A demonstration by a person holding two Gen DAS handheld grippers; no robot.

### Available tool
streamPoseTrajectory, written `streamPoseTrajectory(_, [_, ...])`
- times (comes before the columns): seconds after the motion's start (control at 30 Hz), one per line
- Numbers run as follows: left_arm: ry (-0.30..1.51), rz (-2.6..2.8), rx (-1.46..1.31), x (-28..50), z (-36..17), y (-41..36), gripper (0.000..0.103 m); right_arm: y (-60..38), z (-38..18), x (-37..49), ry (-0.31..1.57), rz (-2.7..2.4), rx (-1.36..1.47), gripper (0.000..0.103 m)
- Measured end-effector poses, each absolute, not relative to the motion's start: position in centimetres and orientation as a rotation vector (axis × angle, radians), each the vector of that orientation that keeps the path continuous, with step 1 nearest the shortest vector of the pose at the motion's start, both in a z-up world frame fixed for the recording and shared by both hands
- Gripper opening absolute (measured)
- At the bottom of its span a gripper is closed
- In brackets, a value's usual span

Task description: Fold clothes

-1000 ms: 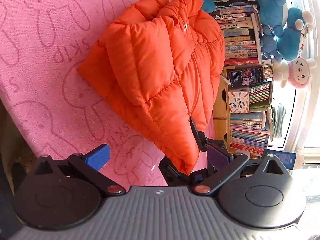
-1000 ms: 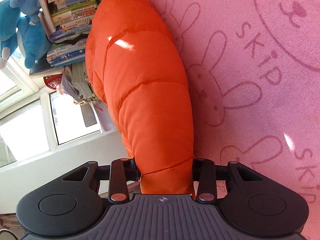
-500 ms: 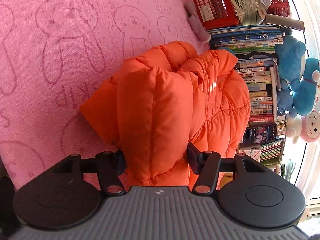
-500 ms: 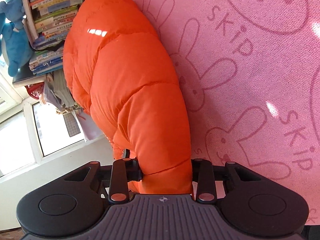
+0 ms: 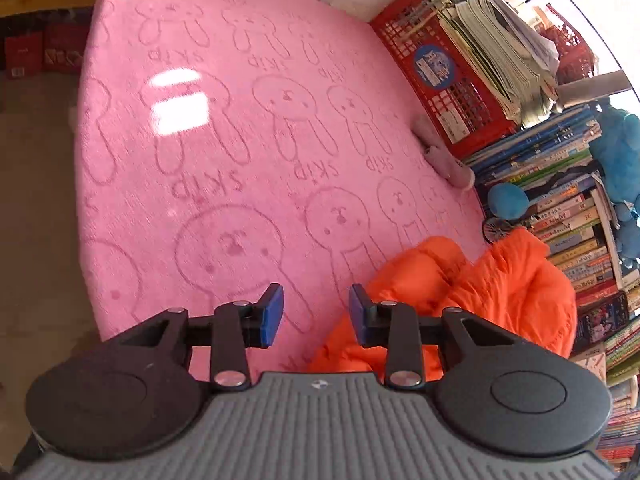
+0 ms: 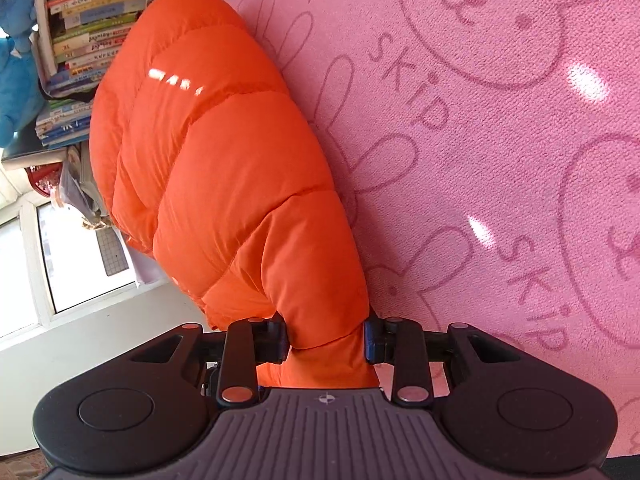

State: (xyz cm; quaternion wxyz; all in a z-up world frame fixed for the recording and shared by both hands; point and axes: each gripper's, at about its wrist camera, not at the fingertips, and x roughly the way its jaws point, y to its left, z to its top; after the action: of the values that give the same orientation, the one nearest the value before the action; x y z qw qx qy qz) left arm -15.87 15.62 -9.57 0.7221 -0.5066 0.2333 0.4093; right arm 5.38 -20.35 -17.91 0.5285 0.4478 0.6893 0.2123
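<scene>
While the right gripper point(image 6: 325, 334) is clamped on the orange jacket point(image 6: 224, 168), the left gripper point(image 5: 316, 314), narrowly parted and empty, is seen beside the jacket, which lies lengthwise along the bookshelf-side edge of the pink blanket point(image 5: 240, 140).

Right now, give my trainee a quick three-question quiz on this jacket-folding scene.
1. True or false: the right gripper has its fingers clamped on the orange puffer jacket.
2. What is between the fingers of the left gripper? A) the jacket B) nothing C) a book
3. Which animal is printed on the pink blanket?

Key:
1. True.
2. B. Its fingers have just been closing with nothing between them; the jacket lies beside them.
3. Rabbit.
</scene>
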Motion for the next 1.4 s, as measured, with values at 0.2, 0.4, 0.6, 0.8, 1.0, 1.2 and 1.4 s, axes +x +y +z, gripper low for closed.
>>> streamPoseTrajectory(0.2, [0.591,0.779,-0.731,-14.7,-3.8,14.2,0.056,-19.6,-12.5,6.6,1.562,0.638,0.704,0.044])
streamPoseTrajectory(0.4, [0.6,0.683,-0.395,-8.0,-1.5,7.4,0.079,-14.9,-1.6,7.0,1.115,0.739,-0.066,0.051])
streamPoseTrajectory(0.6, [0.678,0.66,-0.356,-3.1,-3.9,7.2,0.079,-5.8,1.4,8.5,0.751,0.965,-0.48,0.034])
streamPoseTrajectory(0.8, [0.785,0.721,-0.391,-1.9,-7.1,9.9,0.081,2.2,-2.4,12.0,0.77,1.053,-0.58,0.032])
streamPoseTrajectory(1.0, [0.845,0.738,-0.489,-2.4,-9.8,11.8,0.09,5.3,-7.8,13.0,0.864,1.075,-0.746,0.032])
streamPoseTrajectory(1.2, [0.892,0.74,-0.525,-2.2,-10.7,12.8,0.099,7.0,-9.4,14.8,0.984,1.106,-0.756,0.032])
streamPoseTrajectory(1.4, [0.796,0.718,-0.403,-1.8,-5.1,12.7,0.09,4.5,-7.1,15.5,0.949,1.124,-0.594,0.036])
